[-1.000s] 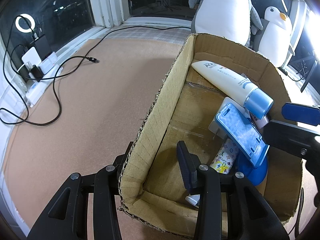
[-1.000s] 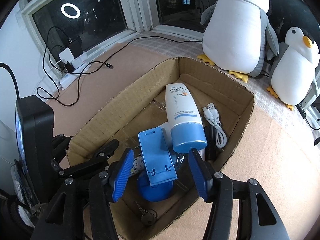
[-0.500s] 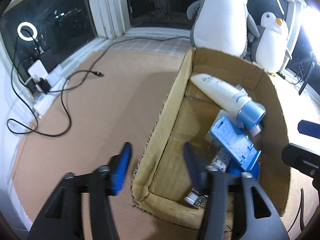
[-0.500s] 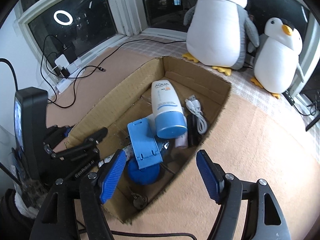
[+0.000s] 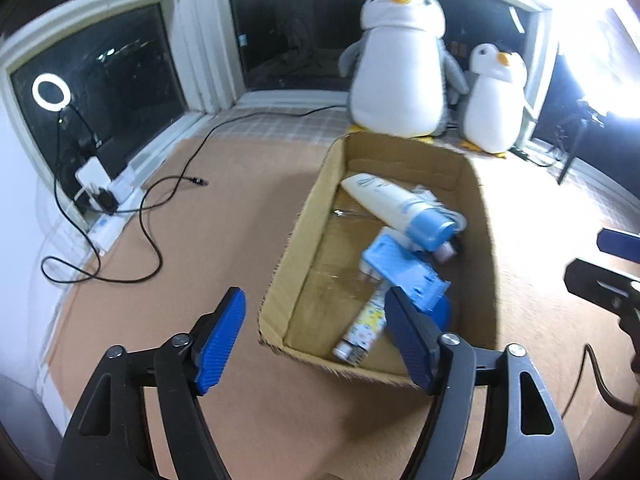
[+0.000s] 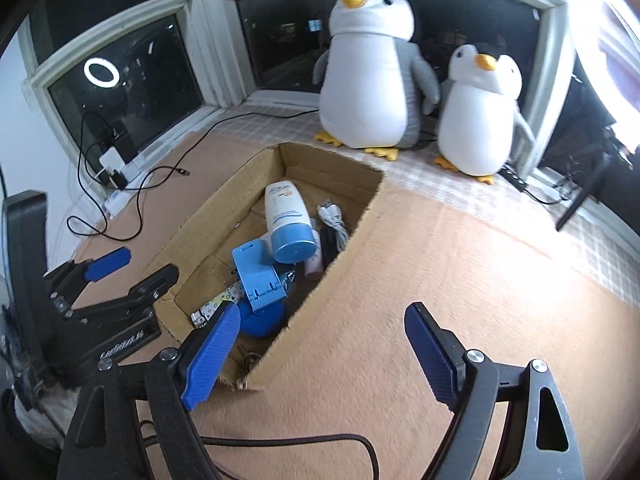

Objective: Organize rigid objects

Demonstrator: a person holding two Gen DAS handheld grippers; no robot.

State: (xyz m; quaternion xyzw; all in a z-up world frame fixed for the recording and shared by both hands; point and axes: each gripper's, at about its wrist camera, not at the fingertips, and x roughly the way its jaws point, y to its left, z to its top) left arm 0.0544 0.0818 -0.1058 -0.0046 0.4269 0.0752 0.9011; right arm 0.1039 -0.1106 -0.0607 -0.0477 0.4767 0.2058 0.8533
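Tan carpeted floor below dark windows. I hold both tongs above the near end of the open brown cardboard box. Left gripper straddles its near-left corner; right gripper straddles its near-right wall. Both have just been opening and stand apart, empty. The white tube with blue cap lies lengthwise inside, cap nearest me.
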